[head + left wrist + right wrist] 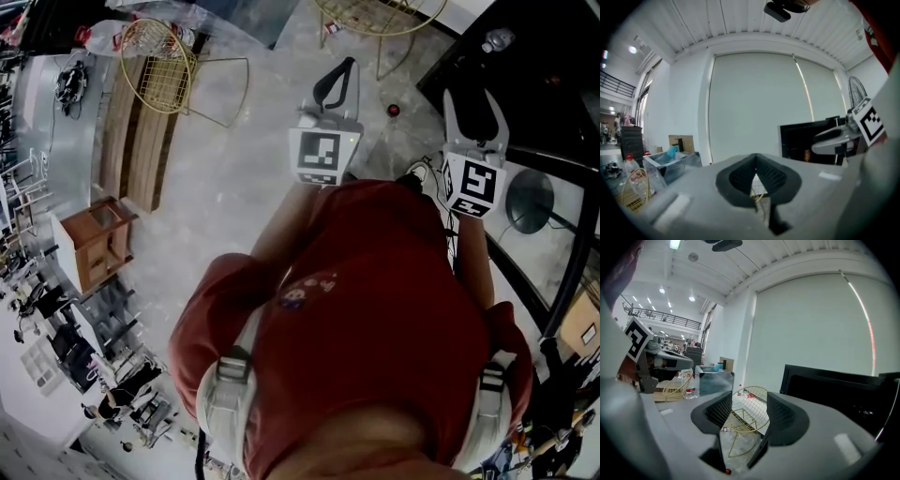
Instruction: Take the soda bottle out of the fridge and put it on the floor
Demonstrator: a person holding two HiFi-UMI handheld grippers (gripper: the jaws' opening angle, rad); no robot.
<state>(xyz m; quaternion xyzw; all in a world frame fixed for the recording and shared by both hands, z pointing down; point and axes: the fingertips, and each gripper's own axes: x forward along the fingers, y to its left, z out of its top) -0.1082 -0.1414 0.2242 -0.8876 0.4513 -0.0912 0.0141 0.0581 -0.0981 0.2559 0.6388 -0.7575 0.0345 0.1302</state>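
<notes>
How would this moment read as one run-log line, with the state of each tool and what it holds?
left tool: shut, empty | right tool: open, empty | beyond right tool: gold wire chair on floor | grasp: not yet made

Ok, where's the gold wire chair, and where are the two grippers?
gold wire chair (747,411), right gripper view, on its wire mesh seat.
left gripper (349,63), head view, where its fingertips meet.
right gripper (469,96), head view, in the gap between its spread fingertips.
</notes>
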